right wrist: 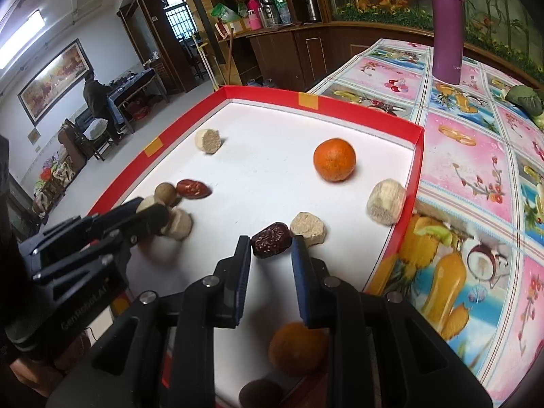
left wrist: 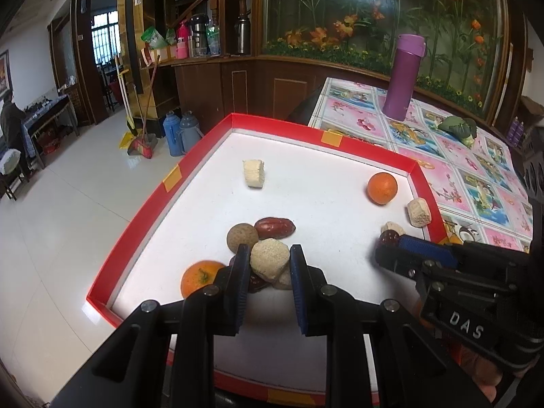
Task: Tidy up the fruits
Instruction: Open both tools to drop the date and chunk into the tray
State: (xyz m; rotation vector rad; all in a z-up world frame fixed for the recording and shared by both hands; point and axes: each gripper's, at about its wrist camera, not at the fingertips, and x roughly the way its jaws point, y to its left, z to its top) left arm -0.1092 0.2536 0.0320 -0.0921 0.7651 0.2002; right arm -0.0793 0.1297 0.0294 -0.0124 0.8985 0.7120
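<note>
A white tray with a red rim (left wrist: 204,142) holds the fruit. My left gripper (left wrist: 269,255) is shut on a beige crumbly lump (left wrist: 270,260), over a small pile with a brown ball (left wrist: 242,236), a red date (left wrist: 274,227) and an orange (left wrist: 200,277). My right gripper (right wrist: 270,242) is shut on a dark wrinkled date (right wrist: 272,239), low over the tray beside a beige chunk (right wrist: 307,227). Another orange (right wrist: 335,159) lies near the far right corner. A third orange (right wrist: 297,348) shows beneath the right gripper.
More beige chunks lie at the tray's back (left wrist: 254,173) and against its right rim (right wrist: 386,205). On the flowered tablecloth (right wrist: 476,170) stand a purple flask (right wrist: 447,27) and a green vegetable (right wrist: 525,100). The floor drops away left of the tray; a person stands far off.
</note>
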